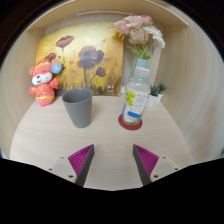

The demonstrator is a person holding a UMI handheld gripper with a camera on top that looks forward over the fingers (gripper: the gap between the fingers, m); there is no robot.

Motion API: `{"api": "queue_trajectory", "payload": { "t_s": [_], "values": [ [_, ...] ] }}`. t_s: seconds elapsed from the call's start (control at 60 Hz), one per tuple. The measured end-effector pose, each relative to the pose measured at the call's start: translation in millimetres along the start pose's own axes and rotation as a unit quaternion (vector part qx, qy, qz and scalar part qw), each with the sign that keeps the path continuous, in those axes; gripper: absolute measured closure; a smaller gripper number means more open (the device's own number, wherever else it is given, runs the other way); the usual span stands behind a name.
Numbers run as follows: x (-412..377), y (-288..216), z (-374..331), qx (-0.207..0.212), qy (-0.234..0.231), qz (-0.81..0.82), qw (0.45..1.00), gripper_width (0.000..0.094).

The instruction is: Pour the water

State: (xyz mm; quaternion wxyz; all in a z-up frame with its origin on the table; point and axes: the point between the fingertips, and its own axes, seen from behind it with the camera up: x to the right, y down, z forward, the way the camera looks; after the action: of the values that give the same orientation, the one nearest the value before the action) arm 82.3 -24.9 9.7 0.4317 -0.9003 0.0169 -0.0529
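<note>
Table: pale round-fronted wooden tabletop [100,140], walled at the back and sides.
Bottle: clear plastic water bottle with yellow-blue label [136,96], upright on a red coaster [130,123], toward the table's back right.
Cup: grey tapered cup [77,107], left of the bottle, apart from it.
Gripper: two-finger gripper with magenta pads [113,160], spread wide, holding nothing, at the table's front edge.
Advice: likely approach the bottle first; centre it between the fingers and grip mid-label so it stays upright.

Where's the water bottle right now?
In the gripper view, the water bottle stands upright on a red coaster, beyond the open tongs, right of the grey cup.
</note>
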Motion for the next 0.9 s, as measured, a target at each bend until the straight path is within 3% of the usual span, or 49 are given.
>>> {"api": "queue_trajectory", "payload": {
  "t_s": [0.183, 0.383, 0.683, 0.9],
  "values": [
    [-103.6, 14.5, -64.8, -0.006, -0.044, -0.007, 0.999, 0.0145],
    [-186.7, -40.8, -126.8, 0.041, -0.073, -0.009, 0.996, 0.0144],
    [-213.6, -131.0, -197.5, 0.119, -0.063, 0.029, 0.99, 0.0146],
    [-203.7, -145.2, -220.3, 0.125, -0.044, 0.023, 0.991, 0.0149]
  ]
}}
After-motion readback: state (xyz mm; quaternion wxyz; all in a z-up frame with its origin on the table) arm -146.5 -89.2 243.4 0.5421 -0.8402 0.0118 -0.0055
